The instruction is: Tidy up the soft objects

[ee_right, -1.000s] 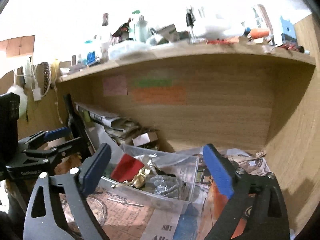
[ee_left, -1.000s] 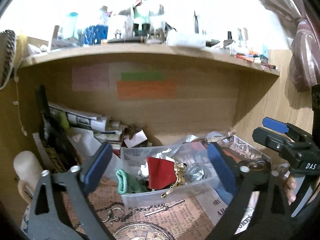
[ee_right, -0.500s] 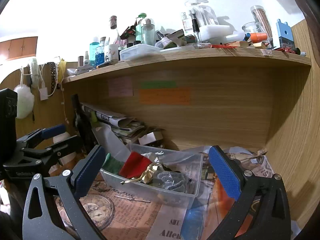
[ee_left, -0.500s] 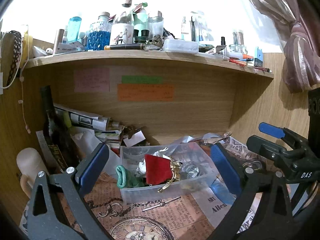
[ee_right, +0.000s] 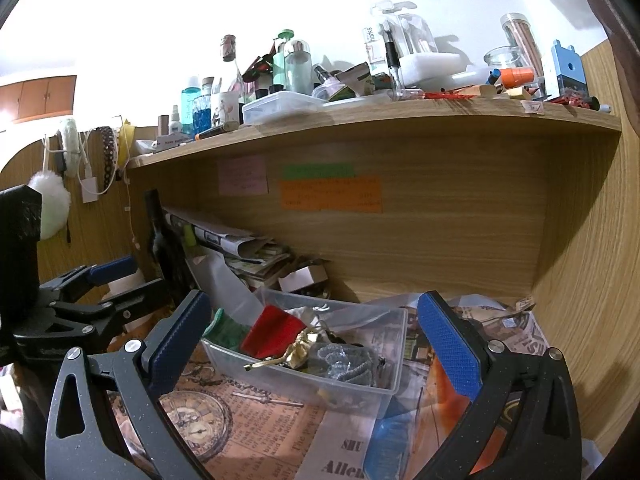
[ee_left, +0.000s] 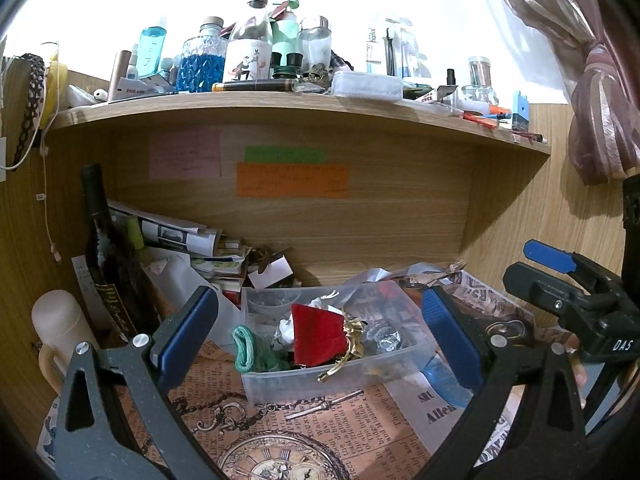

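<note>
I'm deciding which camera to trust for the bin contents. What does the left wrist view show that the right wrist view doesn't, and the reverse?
Only the left wrist view shows the pinkish curtain, the cream cylinder with a handle at far left, and the right gripper from the side.

Only the right wrist view shows the white fluffy puff hanging on the wall and the left gripper from the side.

Both show the clear plastic bin holding the red pouch and green knit item, plus the dark bottle and the sticky notes.

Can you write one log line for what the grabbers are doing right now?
left gripper: open, empty | right gripper: open, empty | clear bin: red pouch, green cloth inside
</note>
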A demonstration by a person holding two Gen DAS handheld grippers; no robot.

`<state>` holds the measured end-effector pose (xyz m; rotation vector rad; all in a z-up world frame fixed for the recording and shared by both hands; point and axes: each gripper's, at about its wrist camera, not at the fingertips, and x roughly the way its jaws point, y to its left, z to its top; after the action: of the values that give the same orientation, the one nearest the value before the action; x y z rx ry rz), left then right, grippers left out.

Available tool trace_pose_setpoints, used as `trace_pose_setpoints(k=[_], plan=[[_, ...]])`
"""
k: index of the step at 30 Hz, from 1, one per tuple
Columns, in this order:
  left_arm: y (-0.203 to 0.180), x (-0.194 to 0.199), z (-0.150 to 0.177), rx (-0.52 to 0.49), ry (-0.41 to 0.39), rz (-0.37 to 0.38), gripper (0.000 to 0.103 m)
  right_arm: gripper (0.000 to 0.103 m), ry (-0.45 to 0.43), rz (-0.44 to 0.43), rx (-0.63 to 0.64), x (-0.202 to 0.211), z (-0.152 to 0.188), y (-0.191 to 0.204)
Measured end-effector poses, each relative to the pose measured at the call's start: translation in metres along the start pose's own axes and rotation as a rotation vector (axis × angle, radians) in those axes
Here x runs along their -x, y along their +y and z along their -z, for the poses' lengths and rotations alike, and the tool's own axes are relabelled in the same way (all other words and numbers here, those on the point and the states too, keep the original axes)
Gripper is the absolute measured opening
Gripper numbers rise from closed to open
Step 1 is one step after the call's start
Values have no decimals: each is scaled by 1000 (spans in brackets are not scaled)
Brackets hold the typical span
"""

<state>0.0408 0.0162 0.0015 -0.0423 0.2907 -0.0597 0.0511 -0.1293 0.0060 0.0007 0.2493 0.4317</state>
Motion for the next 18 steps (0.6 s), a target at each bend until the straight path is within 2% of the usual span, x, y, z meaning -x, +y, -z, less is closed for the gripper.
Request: trace_pose_setpoints(k=[18], plan=[[-1, 1, 0, 1, -3, 0, 103, 103, -17, -4, -4, 4, -2, 1]])
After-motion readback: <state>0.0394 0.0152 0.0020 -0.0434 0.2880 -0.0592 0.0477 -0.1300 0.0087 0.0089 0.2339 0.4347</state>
